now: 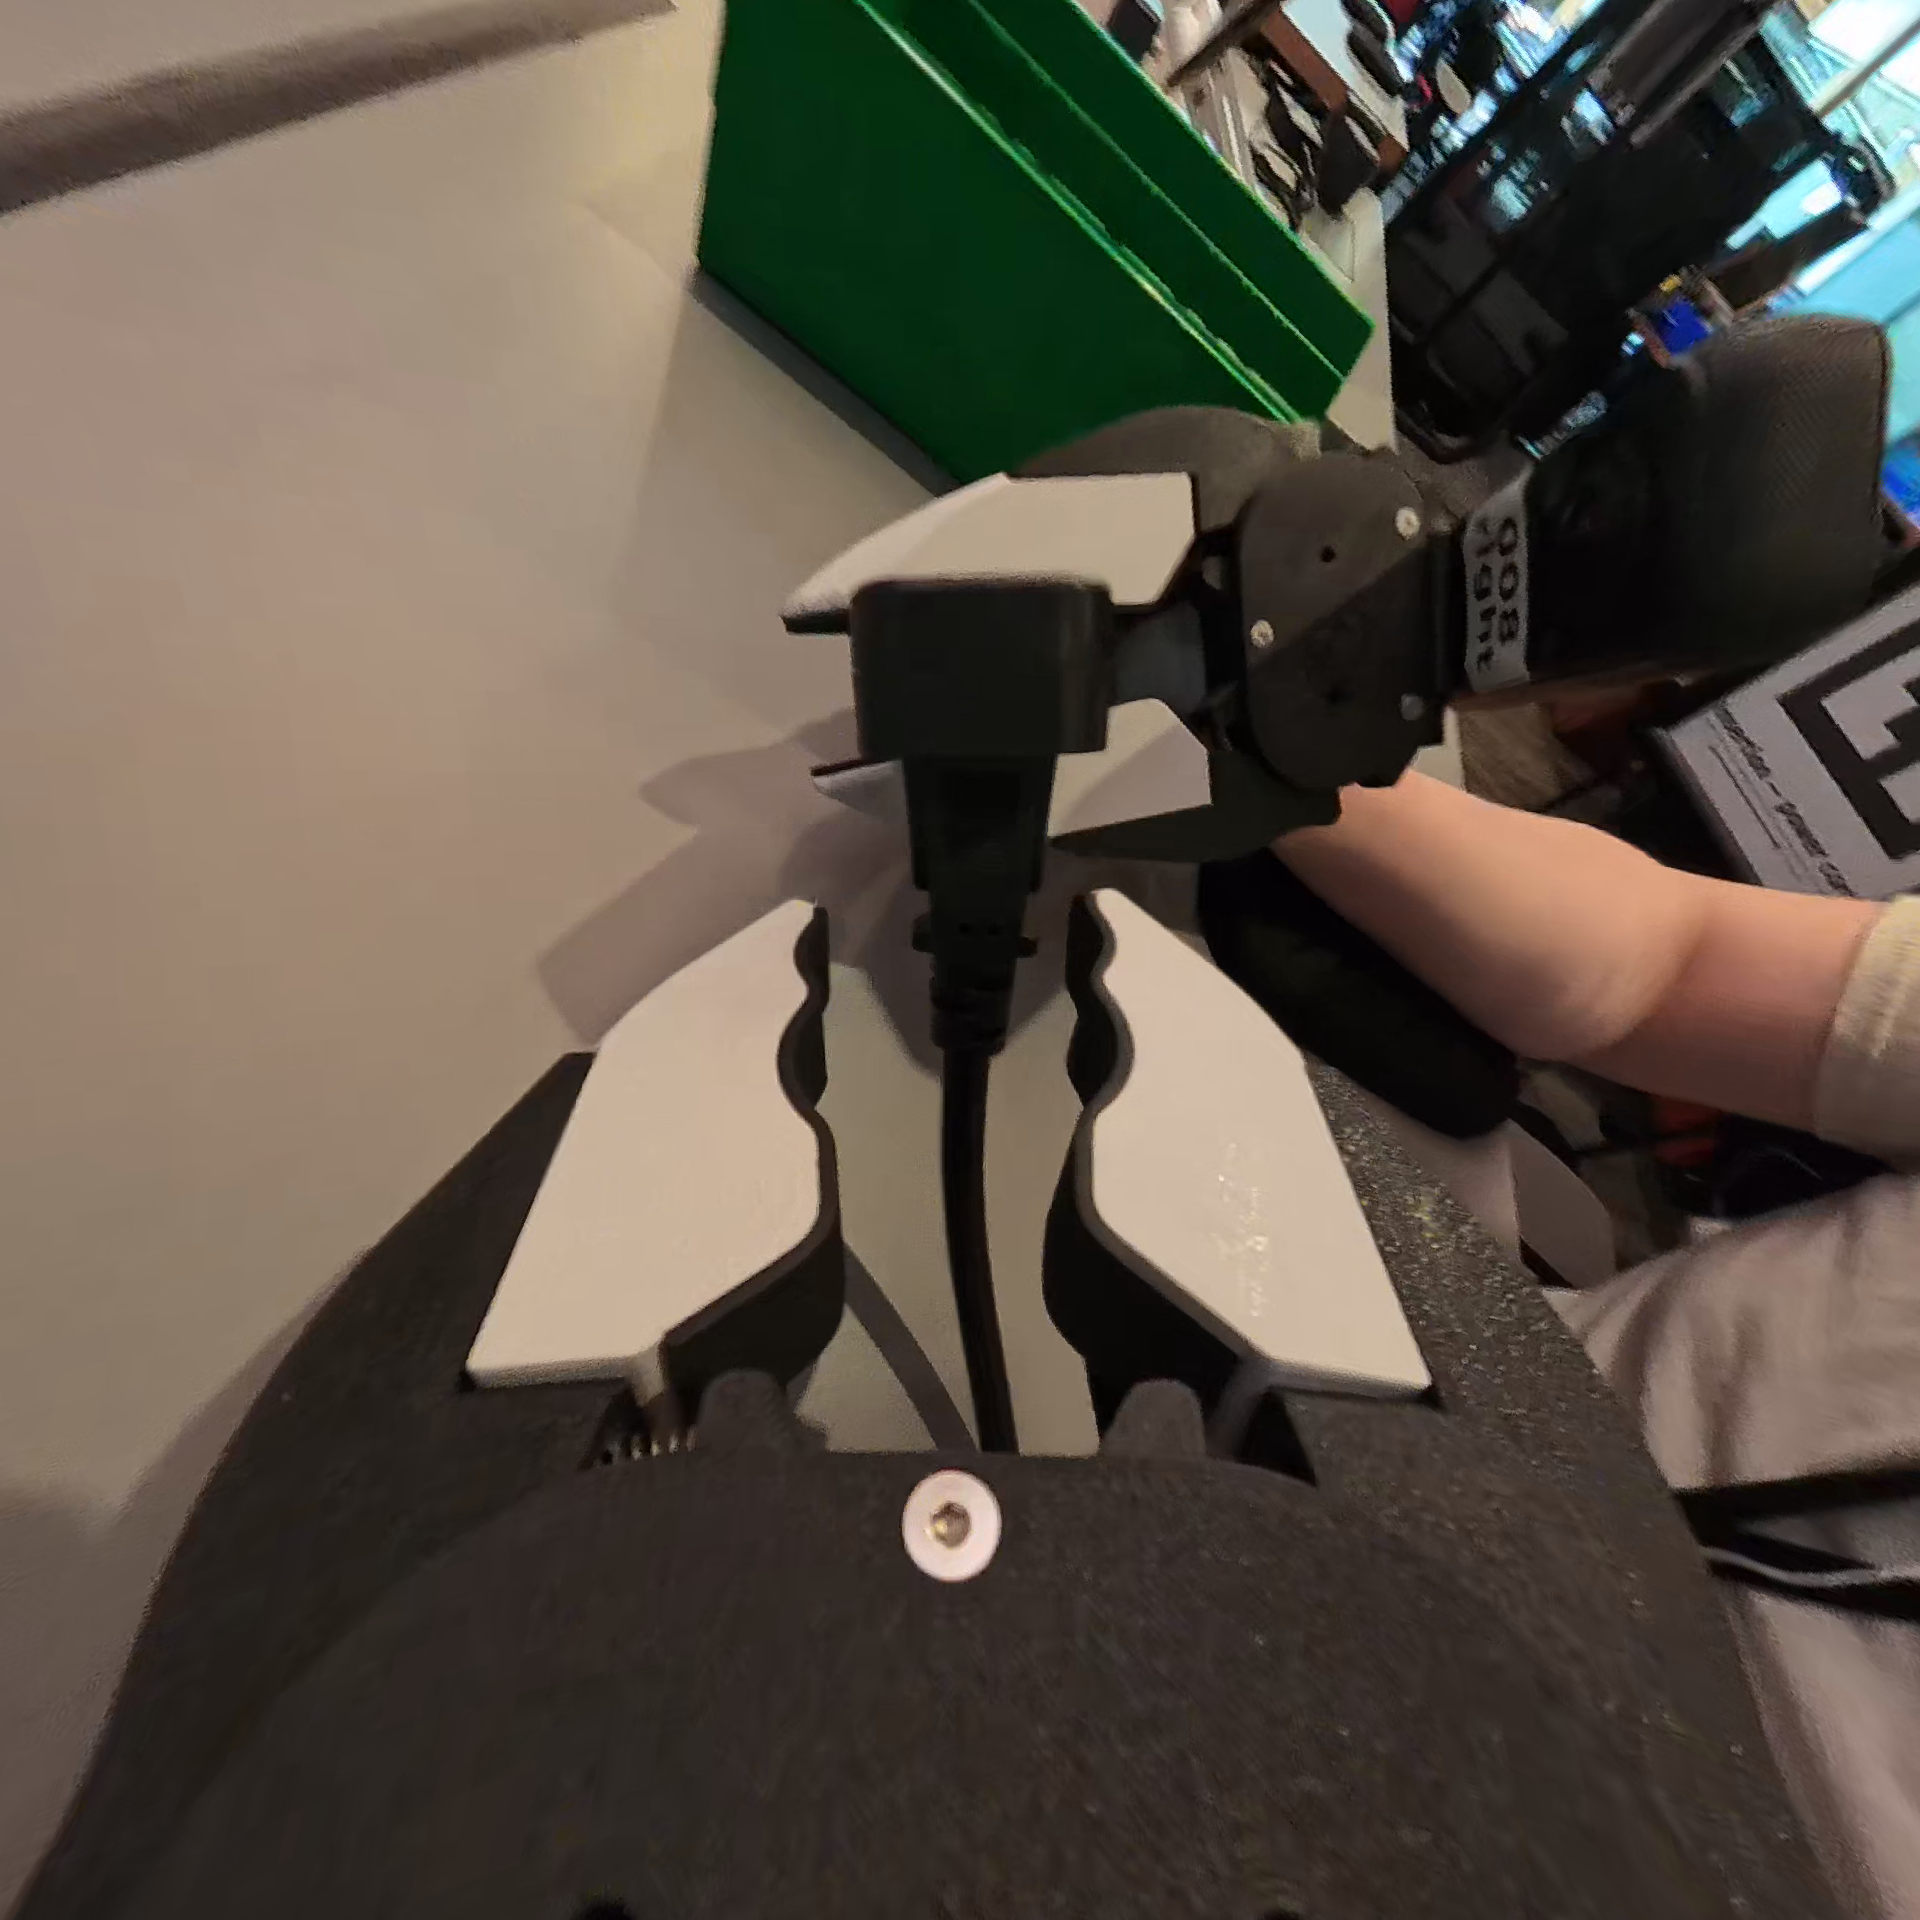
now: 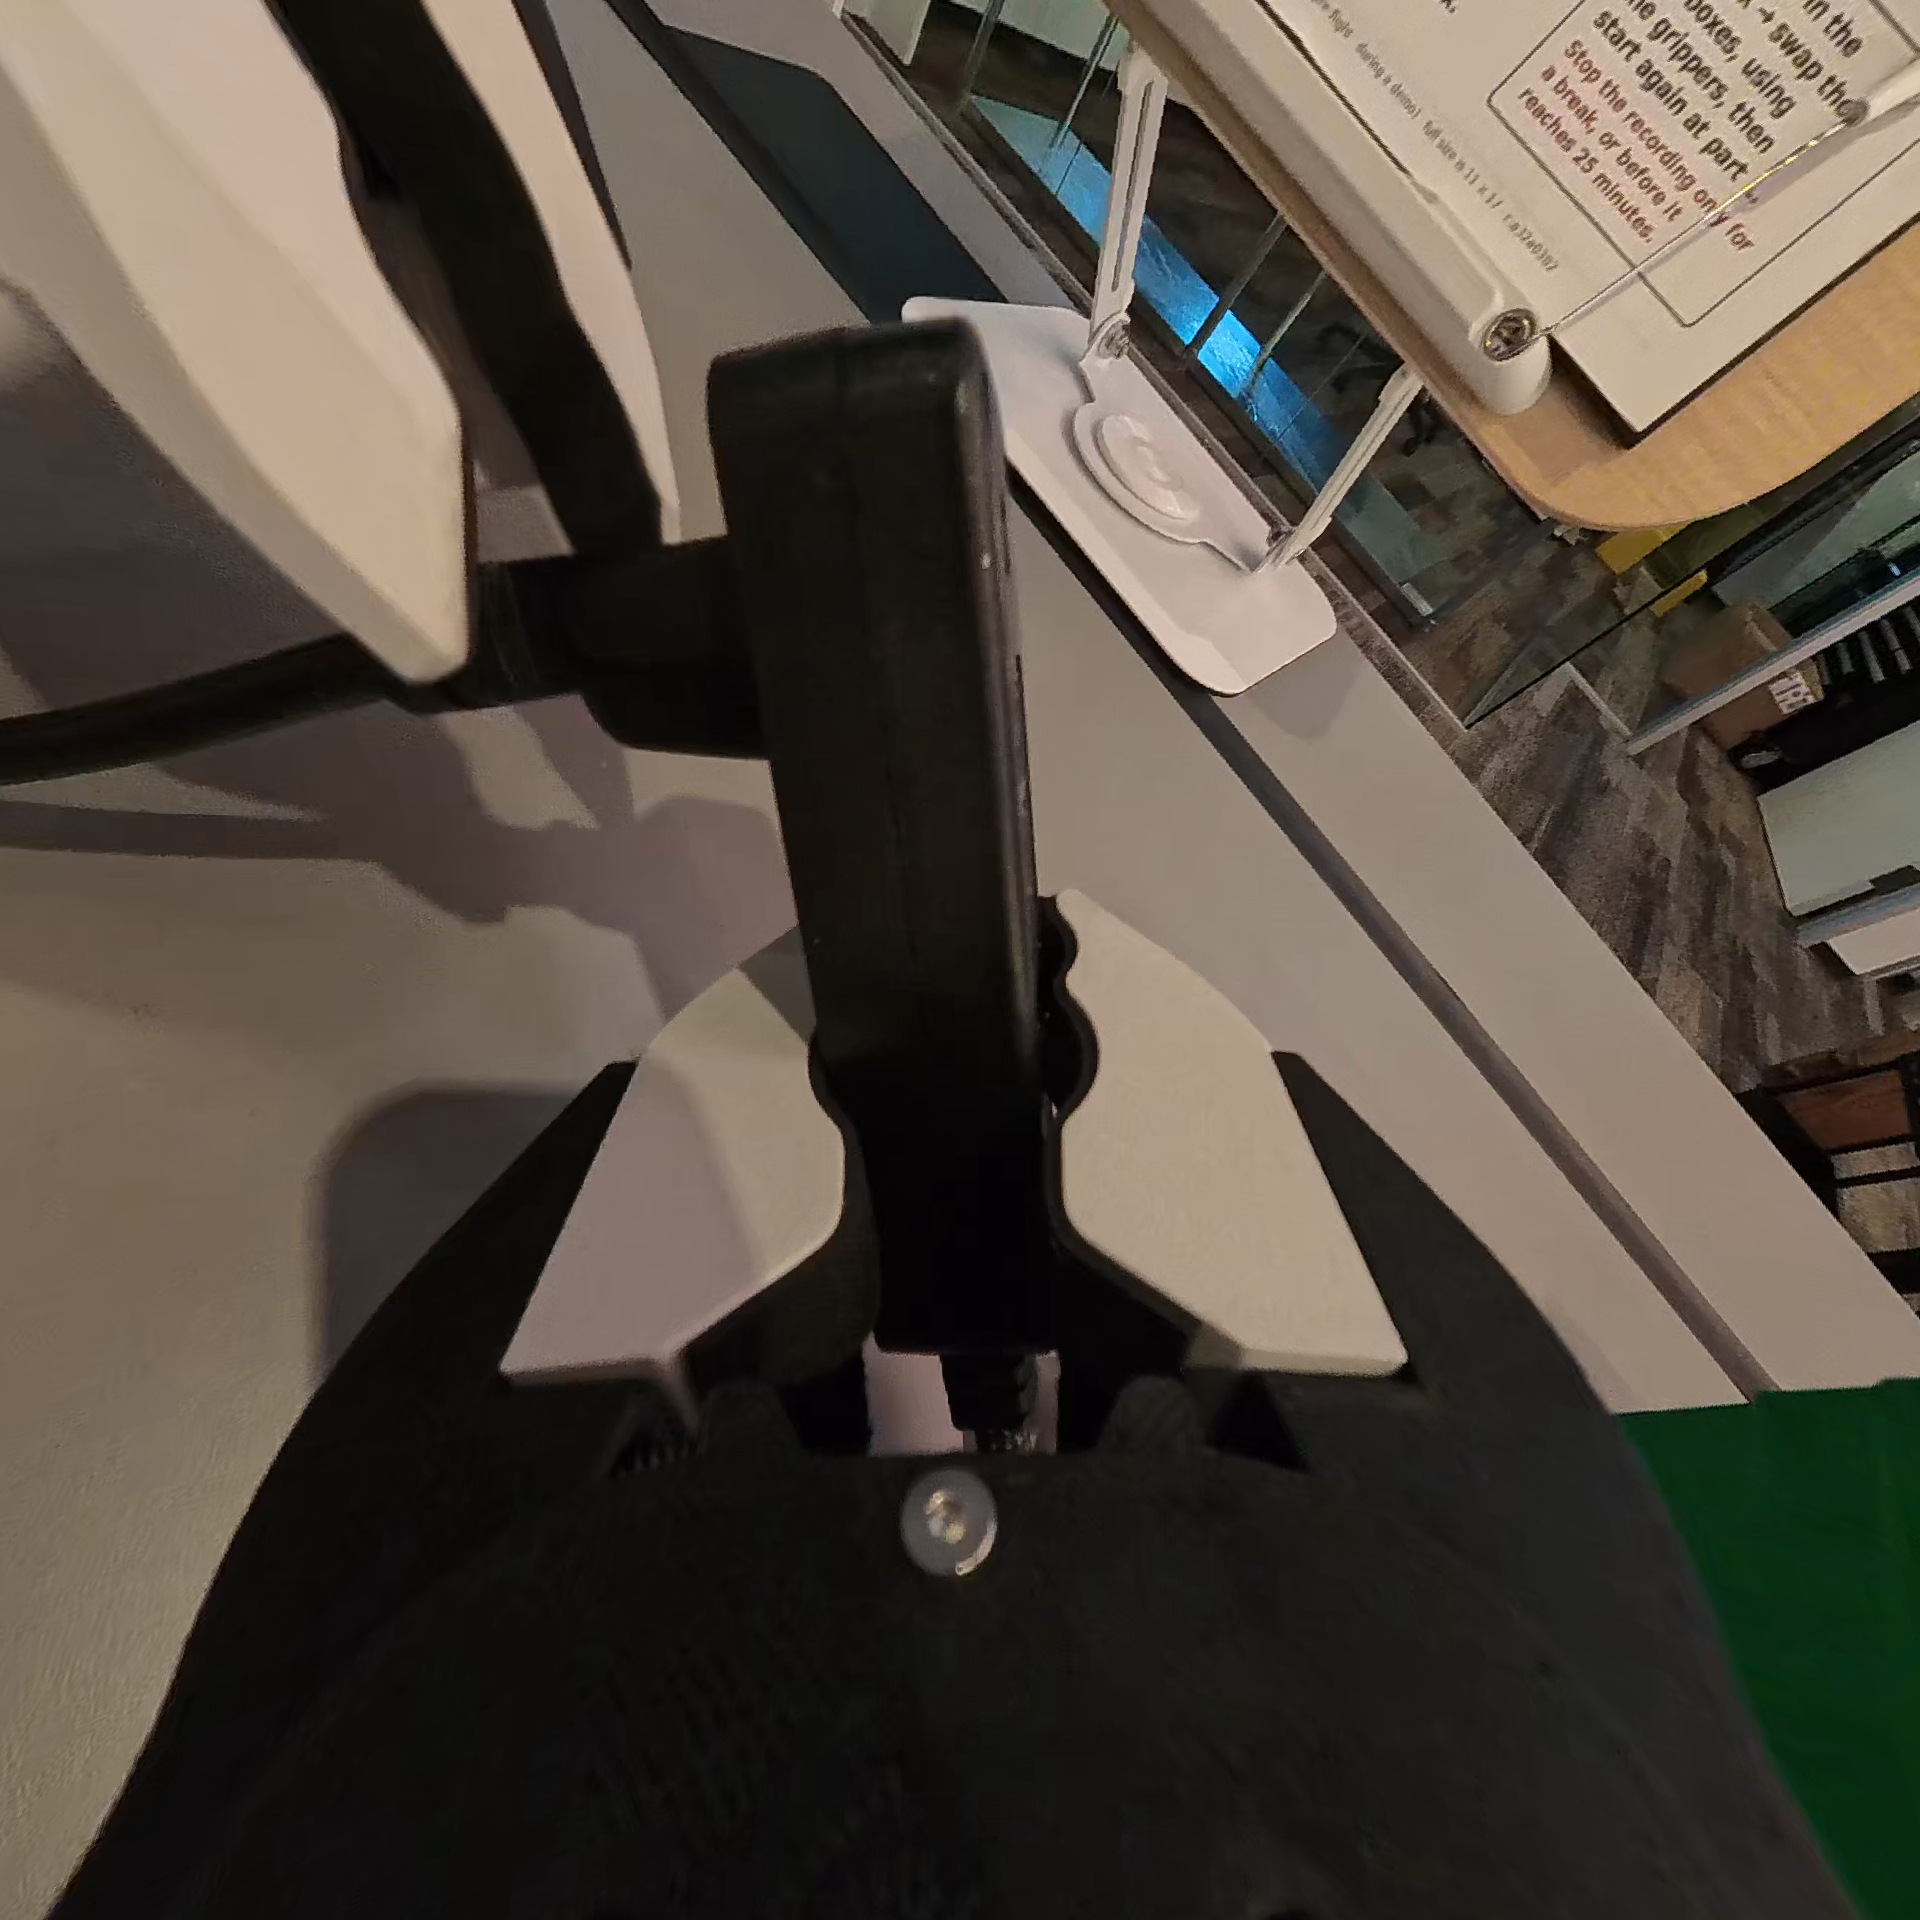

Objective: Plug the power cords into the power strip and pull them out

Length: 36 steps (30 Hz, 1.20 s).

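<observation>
Above the pale table [image 1: 312,623], in front of a green box [image 1: 987,260], the right claw [image 2: 925,966] was clenched on a small black power strip [image 2: 894,779] and held it clear of the surface. From that claw's own camera the strip showed edge-on, its long axis running straight out ahead between the fingers. A black plug [image 1: 977,831] met the strip's broad face squarely and looked seated in it, though the socket itself was hidden. Its cord [image 1: 971,1195] ran back from the plug in a straight line, directly down the middle of the left claw [image 1: 951,909]. That claw stood released, its two fingers apart on either side of the cord and touching neither cord nor plug. The plug lay just ahead of the left fingertips, its length in line with them and crosswise to the strip. The left claw was plainly the nearer to it; judging by this, closing on the plug and drawing straight back would free it.
</observation>
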Each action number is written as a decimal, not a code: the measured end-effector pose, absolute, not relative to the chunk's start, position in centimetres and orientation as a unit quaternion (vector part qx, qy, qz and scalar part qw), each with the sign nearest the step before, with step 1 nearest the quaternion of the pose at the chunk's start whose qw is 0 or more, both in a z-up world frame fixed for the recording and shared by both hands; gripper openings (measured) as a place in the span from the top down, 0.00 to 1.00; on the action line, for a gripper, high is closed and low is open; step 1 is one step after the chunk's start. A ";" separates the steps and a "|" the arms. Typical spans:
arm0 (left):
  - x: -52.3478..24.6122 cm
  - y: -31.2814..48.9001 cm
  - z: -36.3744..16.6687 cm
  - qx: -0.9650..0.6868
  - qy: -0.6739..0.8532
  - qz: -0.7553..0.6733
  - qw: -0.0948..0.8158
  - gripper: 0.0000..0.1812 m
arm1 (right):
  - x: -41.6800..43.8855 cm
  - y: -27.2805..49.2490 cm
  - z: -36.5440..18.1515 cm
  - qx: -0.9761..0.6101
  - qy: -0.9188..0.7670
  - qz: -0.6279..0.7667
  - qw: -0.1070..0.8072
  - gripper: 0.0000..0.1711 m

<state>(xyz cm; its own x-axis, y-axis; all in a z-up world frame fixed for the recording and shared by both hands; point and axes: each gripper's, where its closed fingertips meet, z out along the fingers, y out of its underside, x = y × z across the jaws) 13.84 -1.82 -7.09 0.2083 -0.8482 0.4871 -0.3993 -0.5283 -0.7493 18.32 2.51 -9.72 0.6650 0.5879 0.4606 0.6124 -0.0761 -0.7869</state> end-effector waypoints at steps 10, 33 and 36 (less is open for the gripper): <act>15.7 -2.8 -9.1 -0.743 0.437 -0.461 0.213 0.87 | 17.2 2.2 -10.6 -0.750 -0.402 0.036 0.524 0.79; 15.9 -4.4 -11.6 -0.761 0.490 -0.388 0.173 0.87 | 16.2 1.6 -11.5 -0.724 -0.472 -0.025 0.503 0.82; 16.3 -4.0 -12.1 -0.770 0.471 -0.394 0.172 0.88 | 16.7 2.0 -11.9 -0.732 -0.462 -0.022 0.500 0.82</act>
<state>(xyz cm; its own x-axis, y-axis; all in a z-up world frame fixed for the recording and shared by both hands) 16.30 -4.04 -12.08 0.2450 -0.8615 0.4448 -0.5901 -0.4965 -0.6366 16.66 1.97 -11.92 0.5715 0.6554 0.4939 0.6989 -0.0733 -0.7115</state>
